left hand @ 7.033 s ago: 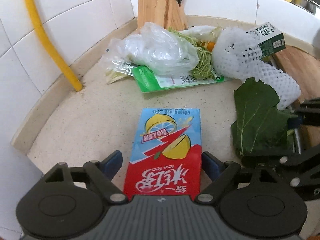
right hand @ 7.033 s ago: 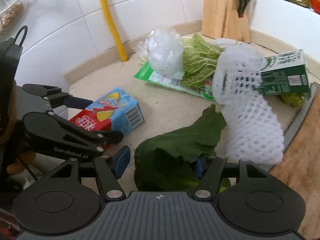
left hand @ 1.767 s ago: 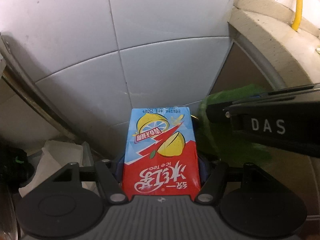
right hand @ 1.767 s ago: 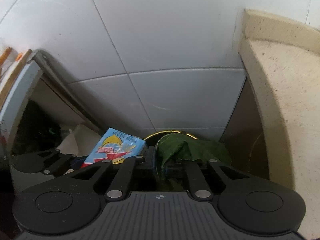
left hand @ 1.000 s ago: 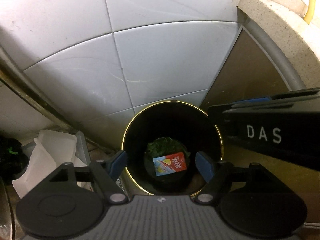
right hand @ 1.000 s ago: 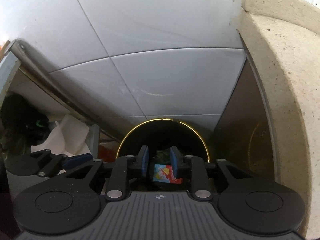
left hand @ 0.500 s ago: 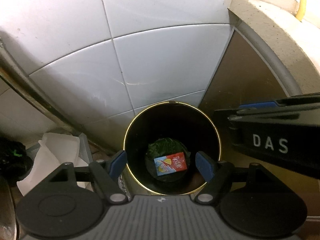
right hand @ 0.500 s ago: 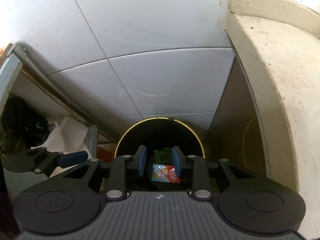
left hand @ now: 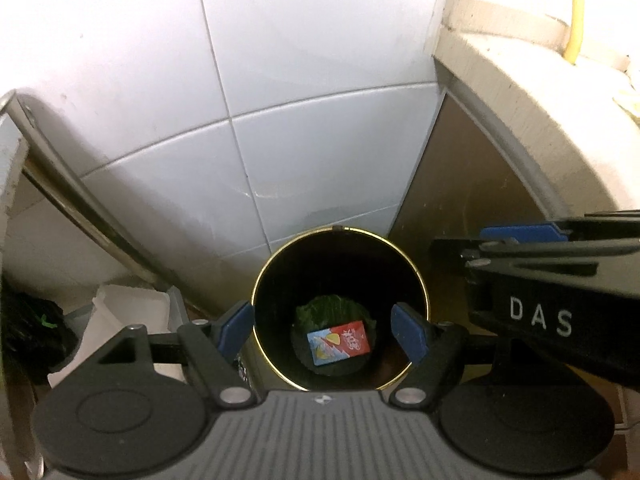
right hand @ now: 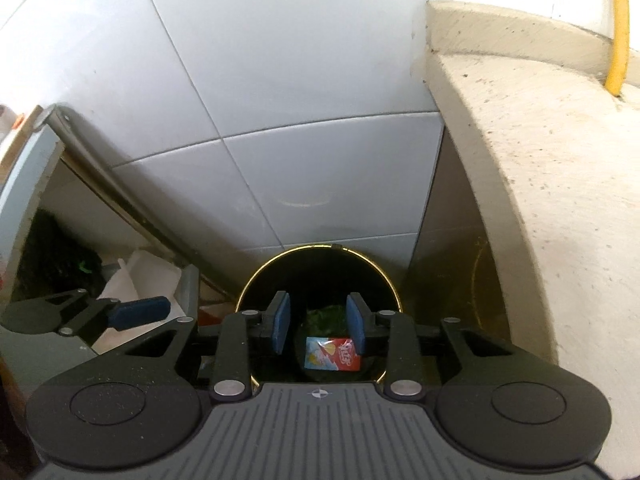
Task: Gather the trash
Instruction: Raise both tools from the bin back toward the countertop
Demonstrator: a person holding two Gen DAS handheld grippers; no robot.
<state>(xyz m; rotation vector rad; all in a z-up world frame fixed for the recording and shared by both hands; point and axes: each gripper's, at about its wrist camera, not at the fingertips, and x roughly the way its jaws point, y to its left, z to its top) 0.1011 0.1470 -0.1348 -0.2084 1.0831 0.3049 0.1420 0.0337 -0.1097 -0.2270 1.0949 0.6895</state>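
A round black trash bin (left hand: 280, 264) with a gold rim stands on the floor below both grippers; it also shows in the right wrist view (right hand: 256, 280). At its bottom lie the red and blue ice tea carton (left hand: 339, 339) and a green leaf (left hand: 328, 310); both show in the right wrist view too, carton (right hand: 332, 354) and leaf (right hand: 326, 316). My left gripper (left hand: 326, 328) is open and empty above the bin. My right gripper (right hand: 319, 322) is open, jaws narrower, and empty above the bin. The right gripper's body (left hand: 552, 288) crosses the left wrist view.
White tiled wall (left hand: 248, 100) rises behind the bin. The beige countertop edge (right hand: 520, 160) curves on the right, with a yellow pipe (right hand: 618, 24) behind it. A brown cabinet panel (left hand: 460, 200) is beside the bin. White paper and boxes (left hand: 128, 308) lie at the left.
Both grippers let go of the carton and the leaf, which dropped into the bin. Since half a second ago both have risen a little, and the countertop shows more.
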